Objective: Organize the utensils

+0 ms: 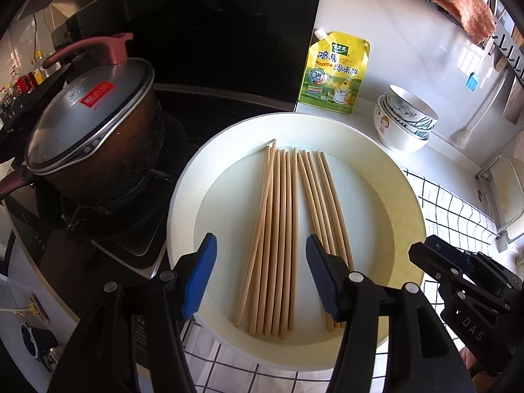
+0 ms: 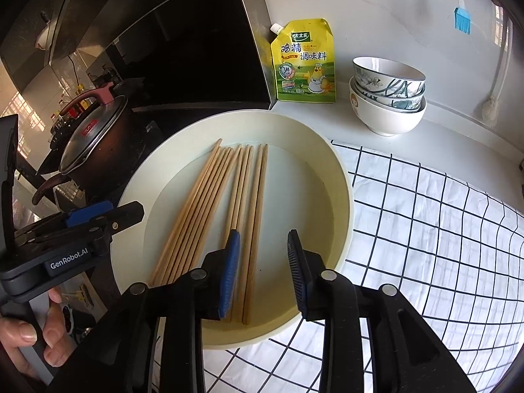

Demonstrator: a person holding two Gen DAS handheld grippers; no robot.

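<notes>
I am holding the left gripper (image 1: 262,275) and right gripper (image 2: 263,271) with jaws apart and empty above the chopsticks (image 1: 278,239); they are lying in the round tray (image 1: 409,196), fanning toward 12 o'clock, seemingly gathered for sorting.

Count, taken outward from the plate (image 1: 183,196): one round cream plate on the surface.

Chopsticks (image 1: 278,229) lying in the plate: eleven, as two loose groups — six in the left group, with one lying slantwise, and five in the right group (image 1: 319,196). The near ends are partly hidden, so the total is approximate.

Behind the plate: one yellow seasoning pouch (image 1: 334,72).

Right of the pouch: one stack of three bowls (image 2: 388,98).

Left of the plate: one lidded pot (image 1: 95,131).
</notes>
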